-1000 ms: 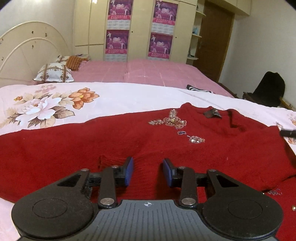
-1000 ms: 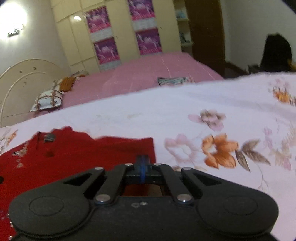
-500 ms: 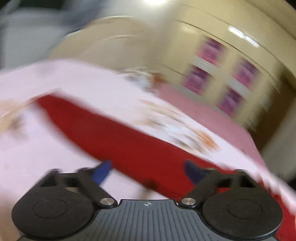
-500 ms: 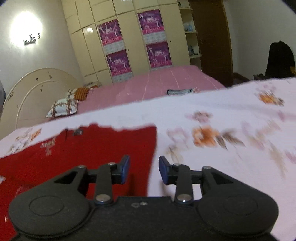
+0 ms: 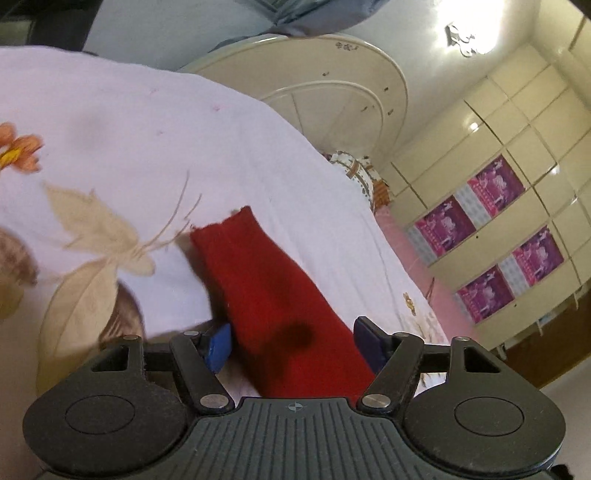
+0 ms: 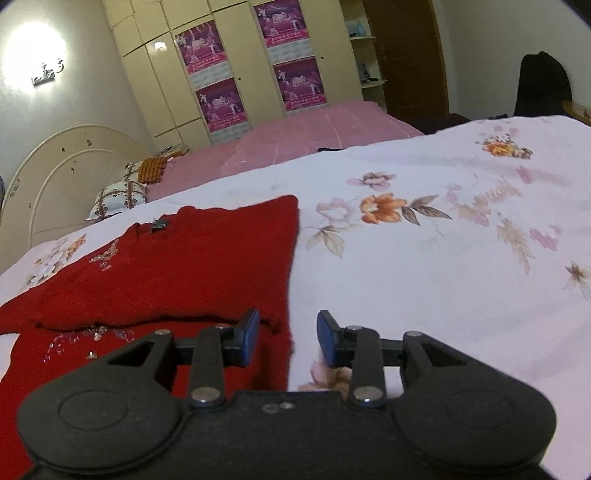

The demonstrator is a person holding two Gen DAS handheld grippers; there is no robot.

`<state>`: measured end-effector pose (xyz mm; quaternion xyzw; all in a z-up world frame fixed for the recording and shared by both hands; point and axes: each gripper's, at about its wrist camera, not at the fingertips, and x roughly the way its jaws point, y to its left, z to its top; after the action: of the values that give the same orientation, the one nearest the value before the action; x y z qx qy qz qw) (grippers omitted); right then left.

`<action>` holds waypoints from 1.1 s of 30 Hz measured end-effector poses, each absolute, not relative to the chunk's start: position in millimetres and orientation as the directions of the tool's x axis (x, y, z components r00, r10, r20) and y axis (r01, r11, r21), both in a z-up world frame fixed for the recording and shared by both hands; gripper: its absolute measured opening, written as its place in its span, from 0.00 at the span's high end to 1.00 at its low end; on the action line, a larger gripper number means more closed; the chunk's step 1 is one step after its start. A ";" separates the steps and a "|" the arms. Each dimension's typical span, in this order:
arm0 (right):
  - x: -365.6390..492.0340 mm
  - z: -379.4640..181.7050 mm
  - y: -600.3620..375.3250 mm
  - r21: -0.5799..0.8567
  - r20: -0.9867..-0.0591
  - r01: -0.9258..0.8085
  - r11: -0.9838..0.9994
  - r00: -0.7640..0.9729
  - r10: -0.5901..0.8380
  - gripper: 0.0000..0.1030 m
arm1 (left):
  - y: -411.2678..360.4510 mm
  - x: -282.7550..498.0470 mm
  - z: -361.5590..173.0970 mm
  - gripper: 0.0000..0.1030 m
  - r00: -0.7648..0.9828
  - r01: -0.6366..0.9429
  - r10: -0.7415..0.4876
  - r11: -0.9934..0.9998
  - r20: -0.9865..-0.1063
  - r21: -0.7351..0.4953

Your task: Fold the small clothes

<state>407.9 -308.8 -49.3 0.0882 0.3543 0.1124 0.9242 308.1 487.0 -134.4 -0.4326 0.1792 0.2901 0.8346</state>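
A red knit sweater (image 6: 184, 266) with beaded trim lies flat on the white floral bedsheet (image 6: 443, 288). Its right edge runs under my right gripper (image 6: 288, 338), which is open; its left pad is over the knit, its right pad over the sheet, and neither presses the cloth. In the left wrist view, which is rolled to one side, a red sleeve (image 5: 258, 273) stretches away on the sheet to its cuff. My left gripper (image 5: 293, 345) stands open wide astride the sleeve's near part, and its blue pads (image 5: 218, 347) flank the sleeve without pinching it.
A second bed with a pink cover (image 6: 314, 129) lies behind, with pillows (image 6: 118, 195) against a cream headboard (image 6: 74, 166). A wardrobe with purple posters (image 6: 221, 74) lines the far wall. A dark bag (image 6: 543, 85) stands at the right. A person's grey-blue sleeve (image 5: 314, 14) hangs overhead.
My left gripper swung off the sweater's chest to the sleeve, rolled over and opened wider. My right gripper went from shut on the sweater's edge to open and drew back a little.
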 end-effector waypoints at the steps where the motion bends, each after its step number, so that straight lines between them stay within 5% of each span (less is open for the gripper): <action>1: 410.0 -48.6 -307.4 0.245 -0.632 -0.146 0.958 0.725 0.272 0.67 | 487.9 313.1 -131.4 0.44 0.757 -0.650 0.337 0.470 -0.559 -0.597; 3: 413.4 -48.1 -305.8 0.252 -0.629 -0.145 0.957 0.727 0.275 0.67 | 481.9 328.6 -119.2 0.96 0.673 -0.728 0.404 0.509 -0.619 -0.459; 6: 420.2 -51.8 -302.0 0.267 -0.625 -0.146 0.953 0.726 0.287 0.67 | 427.0 355.6 -84.7 0.96 0.830 -0.517 0.293 0.722 -0.474 -0.459; 10: 426.1 -56.0 -294.4 0.290 -0.615 -0.145 0.946 0.729 0.300 0.67 | 300.8 403.1 -55.5 0.96 0.904 -0.231 0.029 0.873 -0.426 -0.429; 16: 424.6 -53.2 -278.1 0.320 -0.602 -0.138 0.937 0.734 0.313 0.67 | 84.1 459.7 -57.1 0.96 0.833 0.060 -0.232 0.941 -0.503 -0.334; 22: 418.1 -39.0 -283.4 0.386 -0.569 -0.124 0.914 0.748 0.341 0.58 | -19.1 476.5 -82.0 0.96 0.743 0.228 -0.279 0.960 -0.609 -0.163; 23: 419.2 -38.9 -287.4 0.426 -0.563 -0.110 0.898 0.745 0.358 0.54 | -23.7 473.3 -77.8 0.88 0.745 0.236 -0.264 0.963 -0.613 -0.129; 25: 421.6 -39.8 -290.4 0.498 -0.549 -0.095 0.862 0.735 0.398 0.36 | -19.0 458.4 -65.2 0.31 0.743 0.272 -0.293 0.954 -0.602 -0.130; 27: 423.4 -39.9 -286.4 0.555 -0.521 -0.109 0.825 0.727 0.447 0.36 | 3.5 429.8 -50.5 0.29 0.797 0.245 -0.263 0.964 -0.543 -0.108; 33: 448.3 -60.6 -252.7 0.681 -0.517 -0.112 0.723 0.626 0.584 0.49 | 119.6 372.4 -43.5 0.29 0.830 -0.020 -0.012 0.998 -0.557 -0.052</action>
<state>448.3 -252.7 -60.6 0.3101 0.3805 0.2055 0.8467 372.4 119.6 -43.5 -0.0278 0.2912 0.0021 0.9563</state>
